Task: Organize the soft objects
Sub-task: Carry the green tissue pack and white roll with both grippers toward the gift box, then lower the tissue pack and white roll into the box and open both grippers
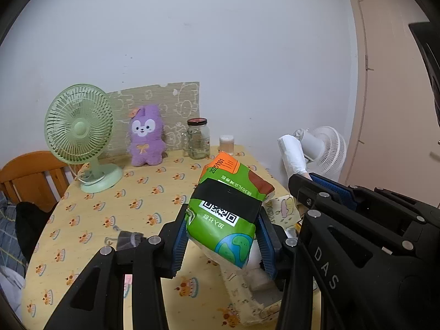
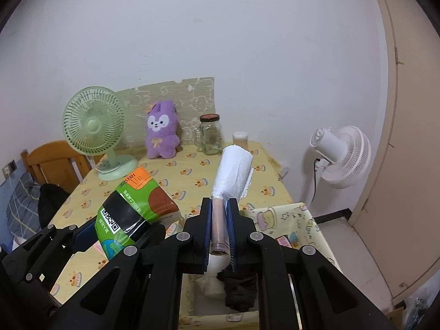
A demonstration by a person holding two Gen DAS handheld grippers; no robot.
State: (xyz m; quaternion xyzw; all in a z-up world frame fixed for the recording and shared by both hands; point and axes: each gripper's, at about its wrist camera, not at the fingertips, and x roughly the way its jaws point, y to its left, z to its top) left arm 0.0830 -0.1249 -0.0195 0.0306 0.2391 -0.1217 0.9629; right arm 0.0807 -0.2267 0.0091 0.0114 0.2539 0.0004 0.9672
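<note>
Left wrist view: the left tool (image 1: 224,236) is clamped on a green tissue pack (image 1: 229,209), held above the worktop (image 1: 143,192) — near its right edge. The right tool (image 2: 220,228) is clamped on the handle of a lint roller (image 2: 233,170), lifted over a box (image 2: 291,220) — purple plush toy (image 2: 162,134) far behind.

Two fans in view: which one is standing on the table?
The green fan, left of the purple plush on the table. The white fan sits off its right edge.
</note>
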